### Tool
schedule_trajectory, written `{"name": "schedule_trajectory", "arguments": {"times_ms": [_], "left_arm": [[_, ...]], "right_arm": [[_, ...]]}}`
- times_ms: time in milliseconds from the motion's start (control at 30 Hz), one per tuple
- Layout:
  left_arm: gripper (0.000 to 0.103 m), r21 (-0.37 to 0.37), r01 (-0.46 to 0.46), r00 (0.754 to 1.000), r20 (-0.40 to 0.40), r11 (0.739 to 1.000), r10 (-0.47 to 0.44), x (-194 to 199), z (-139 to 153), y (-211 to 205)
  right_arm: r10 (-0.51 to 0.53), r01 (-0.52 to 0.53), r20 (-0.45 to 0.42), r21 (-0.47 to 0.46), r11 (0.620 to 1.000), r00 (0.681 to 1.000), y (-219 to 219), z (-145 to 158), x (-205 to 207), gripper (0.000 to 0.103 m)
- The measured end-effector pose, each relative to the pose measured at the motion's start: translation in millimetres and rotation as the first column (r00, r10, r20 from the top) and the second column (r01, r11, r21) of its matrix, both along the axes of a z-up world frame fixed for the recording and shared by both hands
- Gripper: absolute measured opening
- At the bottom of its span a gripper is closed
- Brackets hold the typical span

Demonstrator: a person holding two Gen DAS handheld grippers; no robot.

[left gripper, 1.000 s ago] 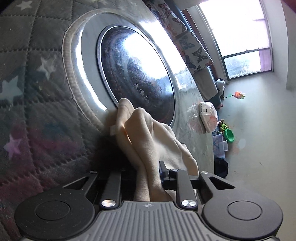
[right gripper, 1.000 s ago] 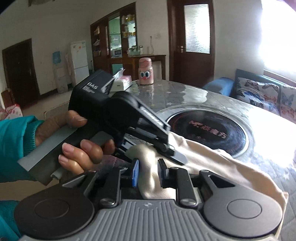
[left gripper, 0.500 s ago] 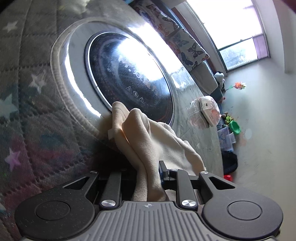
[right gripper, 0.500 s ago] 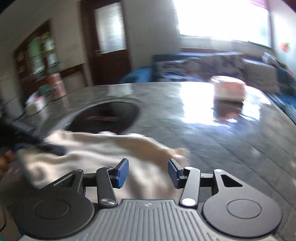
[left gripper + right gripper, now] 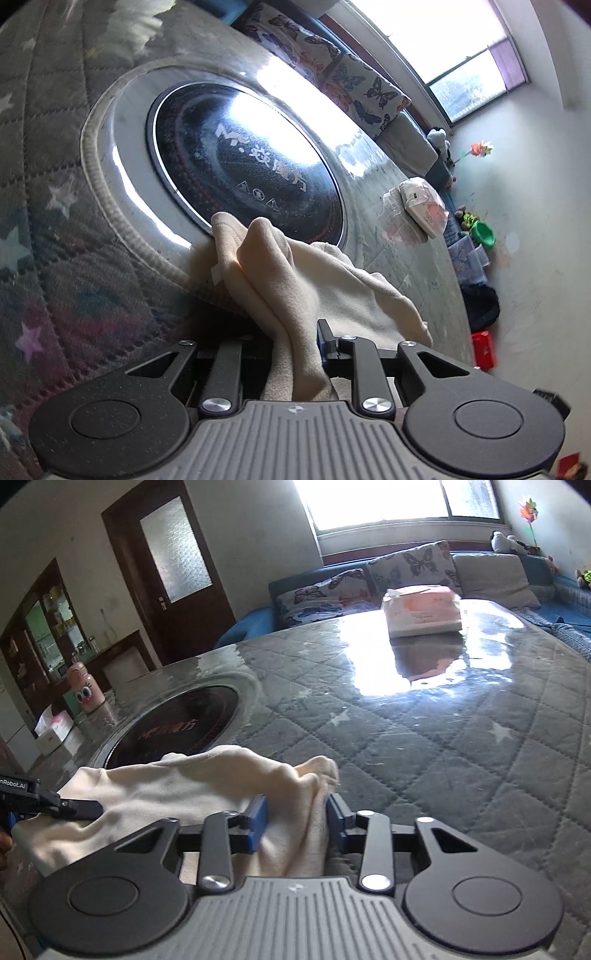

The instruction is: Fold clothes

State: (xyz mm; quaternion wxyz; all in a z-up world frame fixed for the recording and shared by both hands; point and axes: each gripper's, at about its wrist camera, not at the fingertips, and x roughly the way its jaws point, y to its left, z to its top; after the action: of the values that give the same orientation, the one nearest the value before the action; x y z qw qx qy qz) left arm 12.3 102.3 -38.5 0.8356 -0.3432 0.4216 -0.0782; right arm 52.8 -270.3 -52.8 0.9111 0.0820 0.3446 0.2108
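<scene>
A cream garment (image 5: 295, 280) lies bunched on the quilted table cover, near the round black cooktop (image 5: 243, 166). My left gripper (image 5: 295, 343) is shut on one end of it, the cloth standing up between the fingers. In the right wrist view the same garment (image 5: 192, 794) stretches from the left gripper's finger (image 5: 62, 805) to my right gripper (image 5: 295, 819), whose blue pads sit on both sides of a fold of the other end, closed in on the cloth.
A pack of tissues (image 5: 421, 609) lies on the far side of the table (image 5: 443, 738). A pink flask (image 5: 85, 690) and a white box (image 5: 51, 731) stand at the far left. A sofa with butterfly cushions (image 5: 369, 587) is behind the table.
My right gripper let go near the left hand, swung right along the garment with jaws open, and has now closed on its other end. My left gripper kept its hold and tilted slightly.
</scene>
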Motion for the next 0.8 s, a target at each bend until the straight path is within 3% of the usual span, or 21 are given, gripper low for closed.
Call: {"name": "schedule_trajectory", "arguments": {"times_ms": [33, 133, 533, 800], "left_arm": [[0.023, 0.016, 0.006, 1.0, 0.003, 1.0, -0.006, 0, 1, -2], [0.023, 0.061, 0.027, 1.0, 0.009, 0.998, -0.027, 2, 4, -7], [0.018, 0.175, 0.151, 0.979, 0.114, 0.973, -0.172, 30, 43, -43], [0.018, 0.216, 0.228, 0.952, 0.154, 0.949, -0.264, 74, 59, -92]], "right_arm": [[0.008, -0.008, 0.0, 0.003, 1.0, 1.0, 3, 0, 0, 0.02], [0.006, -0.006, 0.009, 0.004, 1.0, 1.0, 6, 1, -3, 0.012], [-0.02, 0.025, 0.129, -0.035, 0.999, 0.991, -10, 42, -21, 0.01], [-0.104, 0.127, 0.214, -0.1, 0.987, 0.971, -46, 74, -7, 0.009]]}}
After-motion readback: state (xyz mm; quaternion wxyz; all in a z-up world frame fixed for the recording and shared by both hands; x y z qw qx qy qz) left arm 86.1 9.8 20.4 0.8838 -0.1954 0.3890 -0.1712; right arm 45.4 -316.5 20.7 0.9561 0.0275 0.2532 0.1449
